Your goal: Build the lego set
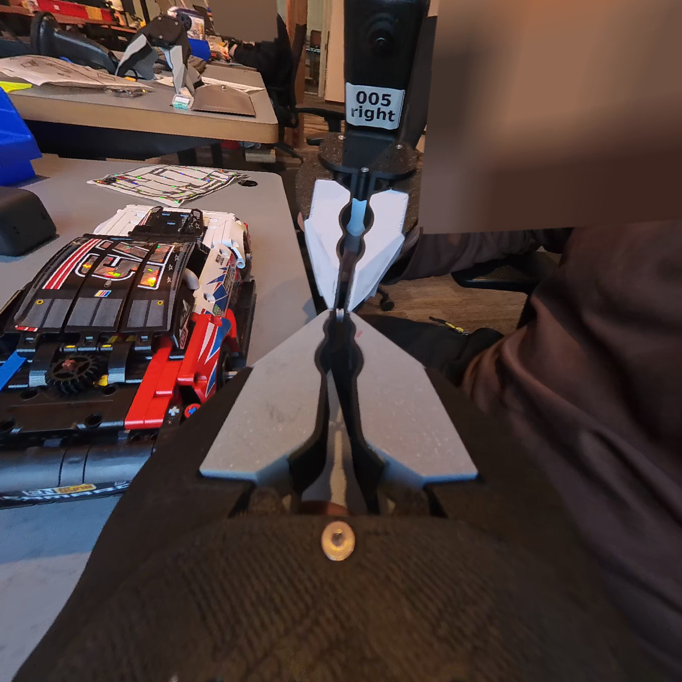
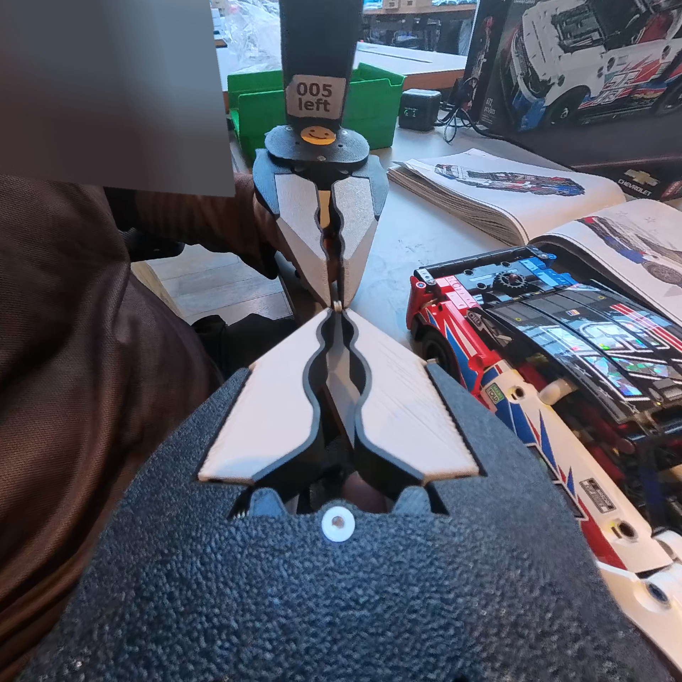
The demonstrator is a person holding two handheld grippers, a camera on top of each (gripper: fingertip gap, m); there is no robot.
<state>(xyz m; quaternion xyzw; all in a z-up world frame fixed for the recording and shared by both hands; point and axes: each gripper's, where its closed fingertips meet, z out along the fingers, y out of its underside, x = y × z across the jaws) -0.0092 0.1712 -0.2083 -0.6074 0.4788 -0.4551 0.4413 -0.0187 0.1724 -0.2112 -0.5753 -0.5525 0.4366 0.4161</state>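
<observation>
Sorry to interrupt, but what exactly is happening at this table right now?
A person is building a lego car, nearly finished, which sits on the grey table. Off the table's edge, the left gripper and the right gripper meet tip to tip, both closed around one small grey piece. An open instruction booklet lies behind the car.

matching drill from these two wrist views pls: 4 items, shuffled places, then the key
Items:
1. green bin
2. lego car
3. sticker sheet
4. small piece

Places:
A. flat on the table beyond the car's white end
B. behind the left gripper
C. pinched where both grippers' tips meet
D. on the table beside the right gripper

Pairs: 1-B, 2-D, 3-A, 4-C
</observation>
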